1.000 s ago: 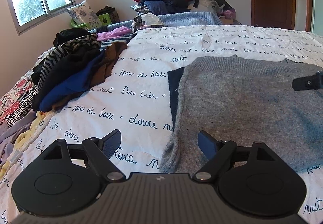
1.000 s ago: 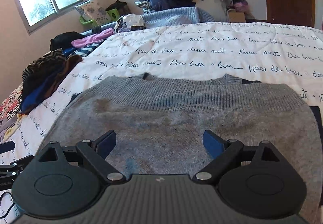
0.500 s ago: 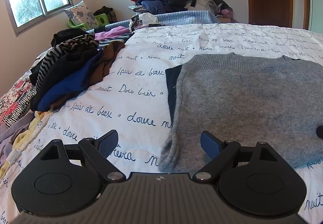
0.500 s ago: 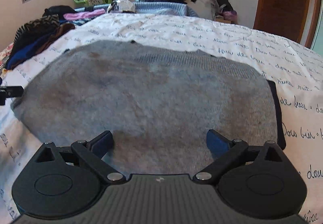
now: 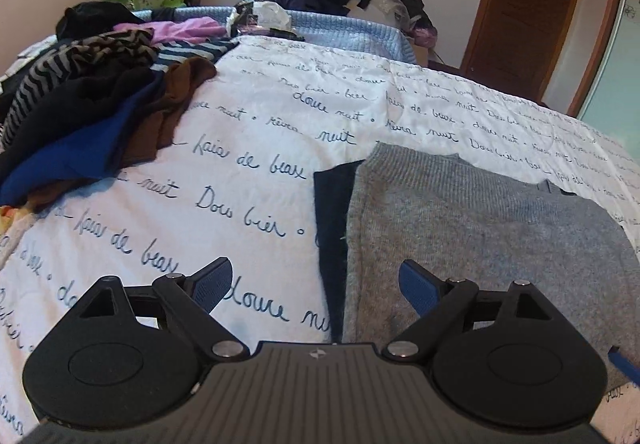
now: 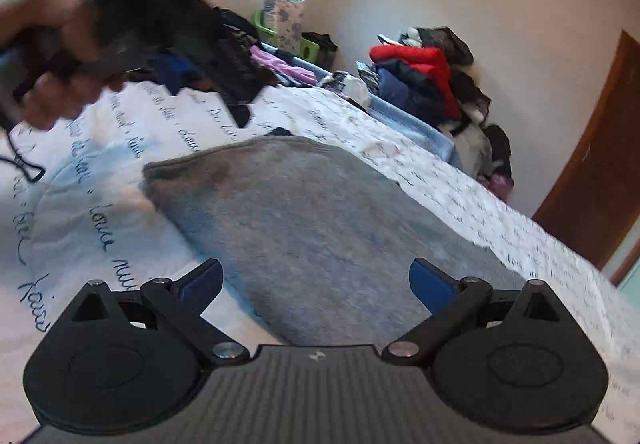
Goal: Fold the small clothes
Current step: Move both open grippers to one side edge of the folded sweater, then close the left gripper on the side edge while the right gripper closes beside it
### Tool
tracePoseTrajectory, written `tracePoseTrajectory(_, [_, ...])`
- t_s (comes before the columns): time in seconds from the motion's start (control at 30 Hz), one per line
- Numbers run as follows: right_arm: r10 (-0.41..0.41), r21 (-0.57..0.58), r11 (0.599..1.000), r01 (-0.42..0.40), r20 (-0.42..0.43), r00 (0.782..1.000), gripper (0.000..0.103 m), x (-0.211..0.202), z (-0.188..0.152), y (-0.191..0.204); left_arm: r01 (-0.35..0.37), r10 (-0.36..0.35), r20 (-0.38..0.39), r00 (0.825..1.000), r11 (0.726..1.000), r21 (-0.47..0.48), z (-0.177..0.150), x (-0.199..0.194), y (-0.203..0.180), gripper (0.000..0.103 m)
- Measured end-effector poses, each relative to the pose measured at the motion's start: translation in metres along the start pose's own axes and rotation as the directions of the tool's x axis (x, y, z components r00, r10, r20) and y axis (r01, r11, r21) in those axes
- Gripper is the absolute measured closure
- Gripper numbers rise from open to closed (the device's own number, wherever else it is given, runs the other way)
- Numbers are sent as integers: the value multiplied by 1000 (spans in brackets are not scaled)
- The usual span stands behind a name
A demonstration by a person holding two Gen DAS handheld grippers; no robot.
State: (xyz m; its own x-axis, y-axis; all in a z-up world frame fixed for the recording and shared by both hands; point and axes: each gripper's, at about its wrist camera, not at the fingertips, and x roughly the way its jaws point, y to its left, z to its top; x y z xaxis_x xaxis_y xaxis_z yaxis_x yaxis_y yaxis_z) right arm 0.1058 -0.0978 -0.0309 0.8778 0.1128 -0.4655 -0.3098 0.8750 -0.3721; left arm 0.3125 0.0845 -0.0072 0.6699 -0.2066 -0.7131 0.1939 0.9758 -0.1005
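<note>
Both pairs of fingers stood wide apart, holding nothing. The left gripper [image 5: 316, 284] hung over the left edge of the grey sweater [image 5: 480, 236], with a dark garment [image 5: 330, 212] showing beneath that edge. The right gripper [image 6: 316, 280] had rolled since a second earlier, tilting its view, and the person's hand [image 6: 52, 56] now showed at upper left. The sweater lay flat on the bedspread [image 5: 248, 180], whose script read "douce nuit" and "de beaux". A heap of clothes [image 5: 84, 112] lay to the left.

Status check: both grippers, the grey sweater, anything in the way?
Left gripper open, empty. Right gripper open, empty. Grey sweater flat on bedspread, dark garment beneath. Nothing in the way.
</note>
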Motion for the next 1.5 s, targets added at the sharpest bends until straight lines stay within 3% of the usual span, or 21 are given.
tracePoseTrajectory(0.07, [-26,-100,995,29,25,999,2,2,0,22,45,-46,-26,999,998,-36,7,17,6,14])
tracePoseTrajectory(0.1, [-76,-187,979,83,41,996,2,9,-1,40,61,-63,-34,997,996,-60,10,24,10,14])
tracePoseTrajectory(0.13, [-76,-187,979,83,41,996,2,9,-1,40,86,-90,-39,995,992,-89,13,31,14,14])
tracePoseTrajectory(0.23, [-158,-326,931,166,51,986,2,30,-6,65,202,-216,-75,974,966,-161,21,52,26,14])
tracePoseTrajectory(0.37, [-184,-325,925,196,70,980,2,40,-2,69,328,-363,-114,925,913,-243,28,81,36,14])
tracePoseTrajectory(0.53, [-228,-313,918,245,88,970,2,62,10,73,453,-506,-101,857,832,-322,33,110,37,14])
tracePoseTrajectory(0.7, [-240,-301,918,258,97,966,3,82,20,70,498,-548,-79,833,804,-325,40,130,26,14])
tracePoseTrajectory(0.83, [-237,-303,917,260,110,965,3,93,26,70,513,-563,-38,825,776,-368,45,140,26,14])
tracePoseTrajectory(0.93, [-232,-316,912,261,127,964,8,101,30,73,513,-560,-21,828,772,-375,46,145,25,15])
tracePoseTrajectory(1.0, [-210,-328,913,243,131,969,23,103,30,77,501,-543,-22,839,789,-356,46,143,22,20])
tracePoseTrajectory(1.03, [-193,-349,908,231,141,971,29,104,27,84,490,-529,-27,848,803,-339,46,142,21,25])
tracePoseTrajectory(1.1, [-187,-362,904,228,146,972,50,104,26,87,473,-510,-34,859,819,-326,46,140,20,34])
tracePoseTrajectory(1.17, [-173,-392,894,217,146,974,62,103,21,97,453,-494,-44,868,825,-338,45,141,24,53])
tracePoseTrajectory(1.2, [-168,-405,889,213,145,975,68,102,19,101,442,-488,-51,872,826,-350,45,142,27,58])
tracePoseTrajectory(1.27, [-151,-410,892,192,131,980,71,104,20,102,422,-475,-59,878,826,-374,44,144,33,76])
tracePoseTrajectory(1.33, [-127,-403,901,163,113,985,74,107,20,101,408,-463,-62,884,830,-379,43,145,36,85])
tracePoseTrajectory(1.5, [-79,-408,906,111,94,992,92,115,20,96,362,-396,-48,917,877,-316,42,137,23,89])
